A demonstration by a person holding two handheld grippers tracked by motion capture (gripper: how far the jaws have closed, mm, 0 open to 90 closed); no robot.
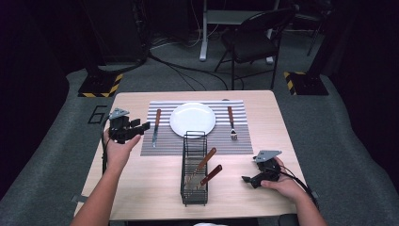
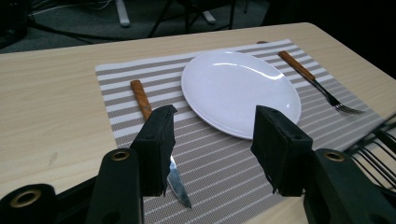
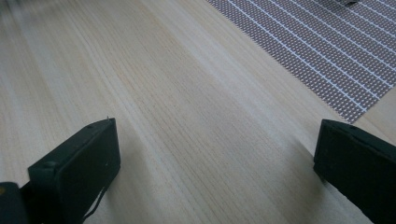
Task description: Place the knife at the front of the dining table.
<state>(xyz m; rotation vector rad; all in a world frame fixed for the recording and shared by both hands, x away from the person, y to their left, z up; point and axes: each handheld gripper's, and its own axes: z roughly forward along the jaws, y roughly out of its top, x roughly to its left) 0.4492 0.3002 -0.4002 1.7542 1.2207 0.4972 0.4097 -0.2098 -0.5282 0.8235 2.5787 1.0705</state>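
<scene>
- Lying flat on the striped woven placemat (image 1: 197,141), the knife (image 1: 155,128) sat just left of the round white plate (image 1: 192,119); its wooden handle pointed to the far edge of the table (image 1: 141,188) and its thin steel blade back toward the person, long axis running near to far.
- Left gripper (image 1: 145,125) hovered just beside the knife, jaws apart with nothing between them; no earlier picture was at hand to judge any motion.
- Right gripper (image 1: 245,179) rested low over bare pale wood at the near right, jaws wide apart and empty.
- Fork (image 1: 231,125) with a matching wooden handle lay right of the plate, tines toward the person.
- Black wire basket (image 1: 194,174), tall and narrow, stood in front of the placemat, with two more wooden-handled pieces leaning in it.
- From the left gripper view, the knife (image 2: 154,135) showed its grained orange-brown handle and shiny pointed blade, partly behind the blocky matte jaw; the glossy plate (image 2: 240,91) and the placemat's fine weave (image 2: 215,168) were plain there.
- From the right gripper view, the table's straight grain (image 3: 187,116) and a corner of the dotted placemat (image 3: 327,51) were clear, detail the high view blurred.
</scene>
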